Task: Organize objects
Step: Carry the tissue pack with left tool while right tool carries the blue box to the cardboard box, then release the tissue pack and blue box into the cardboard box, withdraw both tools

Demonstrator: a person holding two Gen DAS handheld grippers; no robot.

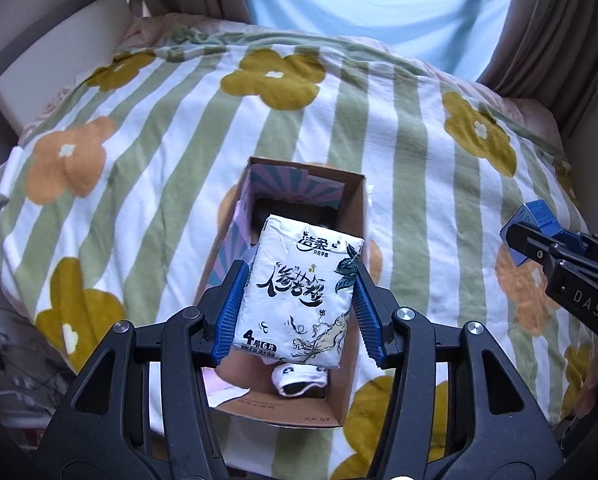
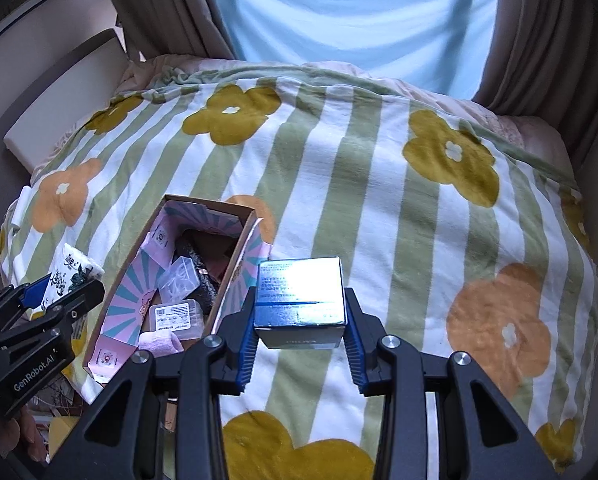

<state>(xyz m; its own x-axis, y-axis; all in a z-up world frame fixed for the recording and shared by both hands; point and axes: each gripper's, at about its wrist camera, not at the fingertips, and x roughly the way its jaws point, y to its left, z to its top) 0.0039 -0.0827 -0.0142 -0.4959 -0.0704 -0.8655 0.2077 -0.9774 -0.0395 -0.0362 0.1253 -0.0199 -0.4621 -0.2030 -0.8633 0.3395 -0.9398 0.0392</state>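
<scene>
bed and what rests on it

a bed covered by a white-and-green striped blanket with mustard and orange flowers (image 2: 379, 184) carries one open cardboard box with pink-and-teal sunburst lining (image 2: 235, 258), sitting near the left edge.

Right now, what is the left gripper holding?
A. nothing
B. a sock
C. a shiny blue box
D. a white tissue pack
D: the left gripper has its blue fingers pressed on both sides of the white tissue pack, held above the open box; the shiny blue box is in the right gripper.
</scene>
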